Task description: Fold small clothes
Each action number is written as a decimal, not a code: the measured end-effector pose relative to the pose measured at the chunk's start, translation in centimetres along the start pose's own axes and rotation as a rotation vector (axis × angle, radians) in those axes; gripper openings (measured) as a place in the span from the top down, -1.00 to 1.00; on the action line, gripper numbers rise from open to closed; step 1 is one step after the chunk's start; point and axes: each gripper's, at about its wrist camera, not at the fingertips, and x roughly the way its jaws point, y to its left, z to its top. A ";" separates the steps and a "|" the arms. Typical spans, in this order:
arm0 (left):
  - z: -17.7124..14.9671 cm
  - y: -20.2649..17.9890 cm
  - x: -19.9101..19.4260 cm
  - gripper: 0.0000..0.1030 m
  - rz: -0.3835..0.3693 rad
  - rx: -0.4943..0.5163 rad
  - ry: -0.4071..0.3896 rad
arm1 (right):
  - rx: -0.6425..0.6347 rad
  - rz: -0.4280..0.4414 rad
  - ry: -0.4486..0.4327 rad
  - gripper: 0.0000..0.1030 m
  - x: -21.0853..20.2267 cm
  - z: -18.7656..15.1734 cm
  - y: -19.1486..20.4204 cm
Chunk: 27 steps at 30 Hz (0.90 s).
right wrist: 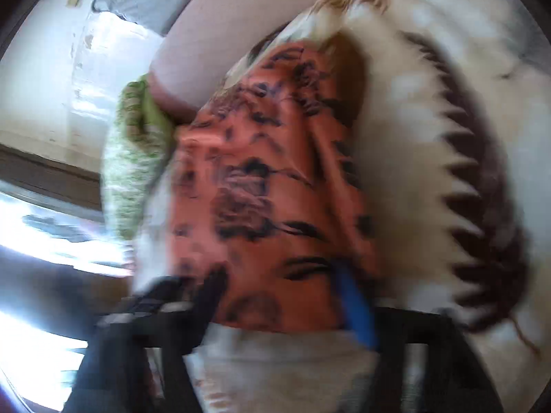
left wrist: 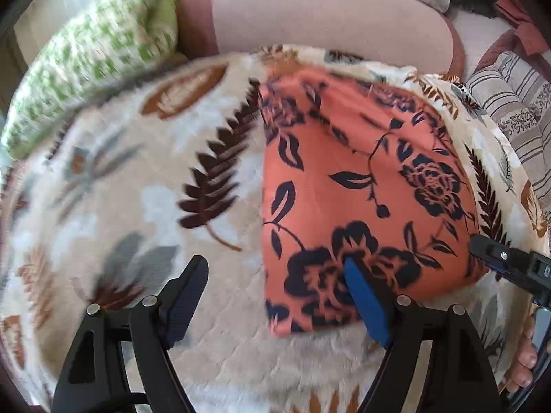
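Orange flowered cloth (left wrist: pixel 365 186) on the leaf-print blanket (left wrist: pixel 144 179) — both tools at its near edge.

The left gripper (left wrist: pixel 279 292) is spread wide, its blue finger (left wrist: pixel 368 303) resting on the cloth's near edge and the other on bare blanket. The right gripper (right wrist: pixel 275 296) — badly blurred — has a finger either side of the cloth's near edge; whether it pinches, I cannot tell. A green pillow (left wrist: pixel 89 55) lies at the blanket's far edge.

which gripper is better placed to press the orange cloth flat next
Left. The left gripper is open, its blue finger already over the near edge of the folded orange floral cloth. The right gripper sits only at its far corner.
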 end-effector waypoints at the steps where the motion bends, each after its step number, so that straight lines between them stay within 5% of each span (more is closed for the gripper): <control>1: -0.3 -0.2 -1.8 -0.58 0.027 0.026 -0.047 | -0.030 -0.013 -0.004 0.12 -1.2 -0.4 0.7; 5: -2.2 -0.1 -8.3 -0.58 0.116 0.058 -0.206 | -0.011 0.146 -0.092 0.04 -5.9 -2.4 0.5; 8: -3.4 0.6 -12.8 -0.60 0.152 0.046 -0.316 | -0.027 0.180 -0.163 -0.03 -8.3 -3.9 0.8; 11: -4.1 1.2 -16.0 -0.60 0.210 0.035 -0.389 | -0.100 0.183 -0.255 -0.32 -9.9 -5.1 2.9; 16: -4.6 1.9 -19.0 -0.60 0.239 0.017 -0.450 | -0.113 0.244 -0.323 -0.40 -11.1 -5.4 3.9; 27: -3.8 0.6 -19.3 -0.60 0.267 0.010 -0.469 | -0.125 0.256 -0.320 -0.40 -11.1 -4.6 3.0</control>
